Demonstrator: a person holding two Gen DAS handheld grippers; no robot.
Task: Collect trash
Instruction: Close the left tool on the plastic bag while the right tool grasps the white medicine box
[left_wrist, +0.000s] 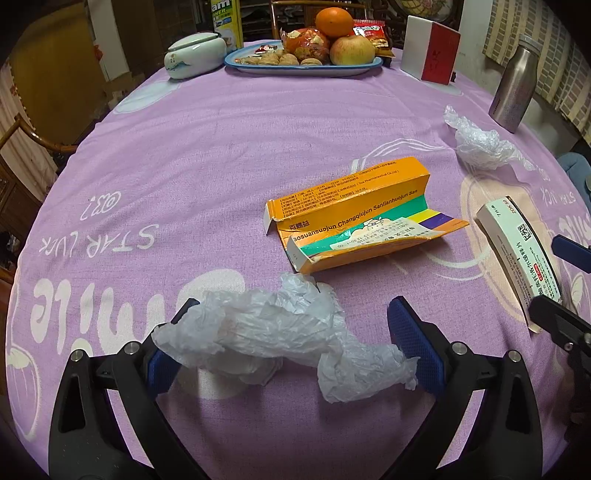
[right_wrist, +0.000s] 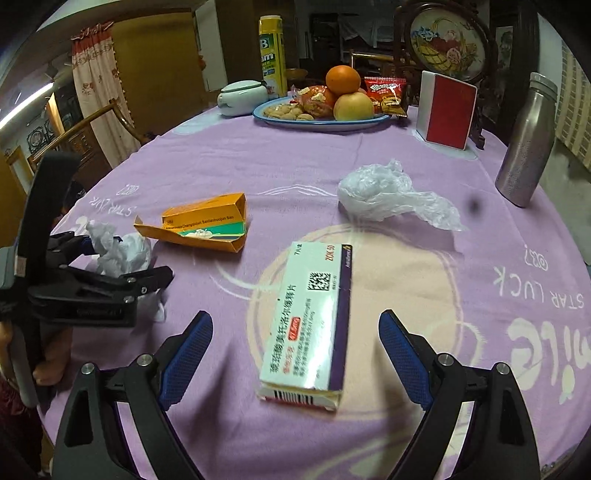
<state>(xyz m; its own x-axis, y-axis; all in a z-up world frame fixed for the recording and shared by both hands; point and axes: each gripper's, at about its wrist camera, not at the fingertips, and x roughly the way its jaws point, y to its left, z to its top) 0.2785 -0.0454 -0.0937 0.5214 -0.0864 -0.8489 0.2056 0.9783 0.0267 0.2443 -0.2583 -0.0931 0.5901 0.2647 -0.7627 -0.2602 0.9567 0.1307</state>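
A crumpled white plastic wrap (left_wrist: 280, 332) lies on the purple tablecloth (left_wrist: 221, 166) between the wide-apart fingers of my left gripper (left_wrist: 291, 308), which is open; the wrap brushes the left pad. The right wrist view shows the same left gripper (right_wrist: 140, 258) around that wrap (right_wrist: 118, 251). A white medicine box (right_wrist: 310, 325) lies flat between the fingers of my open right gripper (right_wrist: 295, 318), without touching either one. A torn orange carton (left_wrist: 354, 218) sits mid-table, and a second plastic wrap (right_wrist: 388, 192) lies farther back on the right.
A blue-rimmed plate (right_wrist: 321, 118) of fruit and snacks stands at the far edge. Left of it is a ceramic jar (left_wrist: 195, 51), and to its right a red-and-white box (right_wrist: 447, 110). A steel bottle (right_wrist: 524, 147) stands at the right edge. Wooden chairs stand beyond the table.
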